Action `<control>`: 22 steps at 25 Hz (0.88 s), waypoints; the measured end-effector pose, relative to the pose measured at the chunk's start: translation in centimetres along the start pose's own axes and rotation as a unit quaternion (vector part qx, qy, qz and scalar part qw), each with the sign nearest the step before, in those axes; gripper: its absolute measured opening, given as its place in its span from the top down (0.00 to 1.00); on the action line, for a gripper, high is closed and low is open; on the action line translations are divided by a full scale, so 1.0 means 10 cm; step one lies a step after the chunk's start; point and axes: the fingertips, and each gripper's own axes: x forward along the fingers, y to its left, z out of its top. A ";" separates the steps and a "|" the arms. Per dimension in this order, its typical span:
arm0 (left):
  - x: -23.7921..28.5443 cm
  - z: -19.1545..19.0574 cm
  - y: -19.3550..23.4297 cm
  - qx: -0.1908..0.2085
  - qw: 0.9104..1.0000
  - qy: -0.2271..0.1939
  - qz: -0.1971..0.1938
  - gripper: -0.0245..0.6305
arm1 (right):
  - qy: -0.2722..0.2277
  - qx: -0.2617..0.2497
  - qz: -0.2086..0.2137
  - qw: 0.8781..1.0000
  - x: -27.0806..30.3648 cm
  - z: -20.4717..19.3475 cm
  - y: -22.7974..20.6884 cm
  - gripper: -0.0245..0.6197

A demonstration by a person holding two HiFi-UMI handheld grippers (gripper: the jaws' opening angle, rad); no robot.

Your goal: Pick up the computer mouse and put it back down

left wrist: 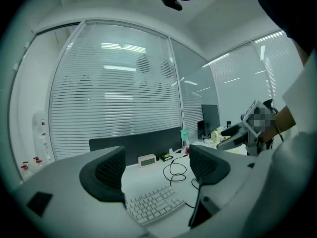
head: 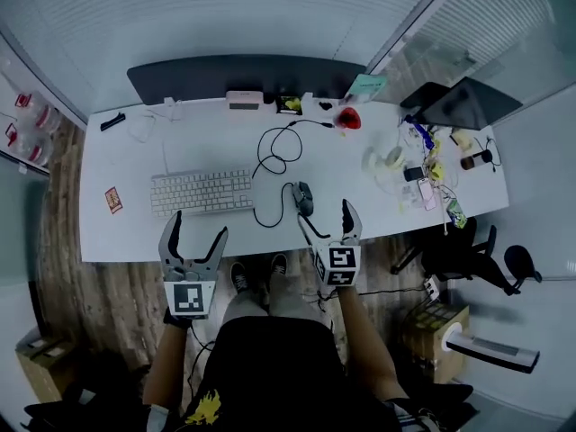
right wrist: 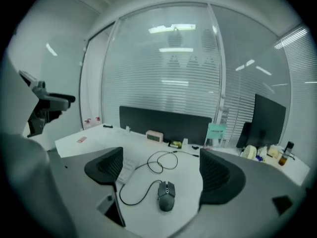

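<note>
A dark grey computer mouse (head: 304, 198) lies on the white desk (head: 126, 223) near its front edge, with its black cable (head: 270, 156) looping away behind it. In the right gripper view the mouse (right wrist: 166, 196) sits low between the jaws, some way ahead. My right gripper (head: 325, 219) hovers open just in front of the mouse, holding nothing. My left gripper (head: 193, 234) is open and empty at the desk's front edge, below the white keyboard (head: 202, 190). The keyboard (left wrist: 151, 204) shows between the left jaws.
A dark partition (head: 234, 77) backs the desk. A small clock (head: 244, 101), a red object (head: 349, 119) and a card (head: 113, 199) lie on it. Clutter of bottles and small items (head: 427, 174) fills the right end, by a monitor (head: 468, 103). A chair (head: 468, 259) stands to the right.
</note>
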 end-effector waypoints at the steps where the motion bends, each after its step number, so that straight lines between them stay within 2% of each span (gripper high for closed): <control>1: 0.10 -0.06 -0.01 0.001 1.000 0.003 -0.001 0.34 | 0.029 0.003 0.001 1.000 0.21 -0.21 -0.04 0.19; 6: 0.53 -0.42 -0.12 -0.005 0.999 0.037 -0.001 0.35 | 0.182 0.038 0.013 0.982 1.09 -1.43 -0.16 0.19; 10: 0.78 -0.79 -0.22 -0.025 0.996 0.087 0.005 0.38 | 0.228 0.030 -0.001 0.973 1.46 -1.96 -0.30 0.23; 12: 0.90 -0.89 -0.26 -0.062 0.993 0.099 0.025 0.38 | 0.230 0.033 -0.007 0.973 1.59 -2.08 -0.40 0.26; 14: 0.97 -0.95 -0.31 -0.079 0.990 0.114 0.033 0.40 | 0.227 0.045 0.002 0.973 1.70 -2.08 -0.38 0.29; 15: 0.98 -0.98 -0.35 -0.076 0.988 0.129 0.030 0.41 | 0.229 0.047 0.009 0.972 1.72 -2.09 -0.34 0.31; 18: 0.99 -1.00 -0.49 -0.066 0.988 0.142 0.015 0.42 | 0.233 0.032 0.030 0.971 1.73 -2.16 -0.24 0.48; 22: 1.04 -0.85 -0.56 -0.059 0.991 0.122 0.010 0.47 | 0.201 0.034 0.025 0.979 1.70 -1.87 -0.28 0.49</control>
